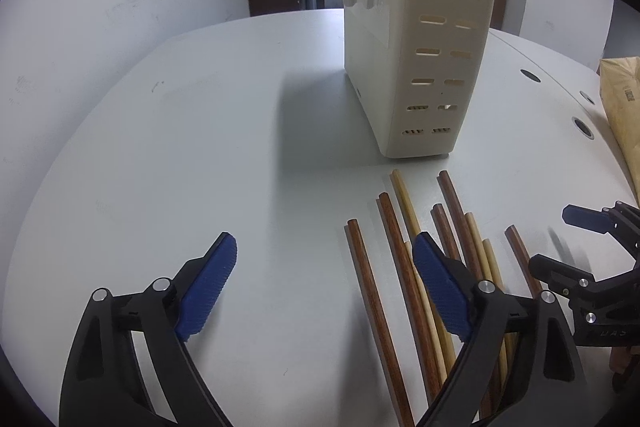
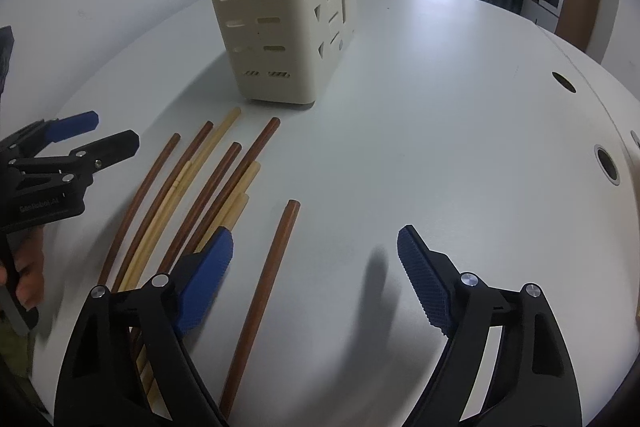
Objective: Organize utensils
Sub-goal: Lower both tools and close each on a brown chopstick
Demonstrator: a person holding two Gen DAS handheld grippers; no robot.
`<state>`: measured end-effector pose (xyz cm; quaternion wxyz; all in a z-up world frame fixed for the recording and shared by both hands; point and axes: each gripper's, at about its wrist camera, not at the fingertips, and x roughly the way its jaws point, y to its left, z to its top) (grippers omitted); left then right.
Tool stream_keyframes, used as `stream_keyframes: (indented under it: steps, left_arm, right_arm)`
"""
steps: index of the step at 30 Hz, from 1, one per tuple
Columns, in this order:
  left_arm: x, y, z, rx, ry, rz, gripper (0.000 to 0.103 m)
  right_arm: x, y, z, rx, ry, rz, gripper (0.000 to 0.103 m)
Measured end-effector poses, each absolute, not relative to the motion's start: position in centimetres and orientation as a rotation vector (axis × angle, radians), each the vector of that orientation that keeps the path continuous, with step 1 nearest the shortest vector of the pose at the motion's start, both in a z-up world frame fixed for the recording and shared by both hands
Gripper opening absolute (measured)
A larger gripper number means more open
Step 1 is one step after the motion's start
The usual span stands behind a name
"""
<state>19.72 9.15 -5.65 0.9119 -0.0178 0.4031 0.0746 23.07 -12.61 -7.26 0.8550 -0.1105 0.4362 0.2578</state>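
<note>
On the pale desk (image 2: 440,107) stands a cream slotted holder (image 2: 264,11), with brown and tan chopsticks (image 2: 192,195) fanned loose just in front of it. Both tongs, left (image 1: 324,287) and right (image 2: 316,279), hover spread and empty (nothing gathered yet); next, seemingly, one closes on a single stick.

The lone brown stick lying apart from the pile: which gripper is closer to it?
Right. The right gripper hangs open with the lone brown stick running up between its fingers, beside the near one. The left gripper sits beyond the chopstick pile, farther away.
</note>
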Motion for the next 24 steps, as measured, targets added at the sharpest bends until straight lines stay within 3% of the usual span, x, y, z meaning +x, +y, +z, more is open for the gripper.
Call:
stream_keyframes:
  steps: [3,10,13,19,24]
  left_arm:
    - [20.3,9.4,-6.0,-0.039,0.844,0.157,0.083]
    - [21.7,9.3,-7.4,-0.033,0.907,0.143,0.07]
    - [22.2,9.1,-8.2,-0.021,0.932,0.136,0.059]
    - [22.6,8.5,-8.8,-0.004,0.949,0.128,0.049]
    - [22.7,7.9,-8.8,-0.01,0.954,0.102,0.03]
  right_arm:
    - [23.0,-12.3,-7.4,-0.237,0.925,0.551,0.082]
    - [23.2,-12.1,-7.9,-0.249,0.949,0.54,0.068]
    - [23.5,-11.8,-8.1,-0.258,0.942,0.532,0.064]
    - [23.8,-11.6,-8.0,-0.302,0.935,0.509,0.044]
    - [23.9,-11.8,-7.8,-0.311,0.946,0.519,0.027]
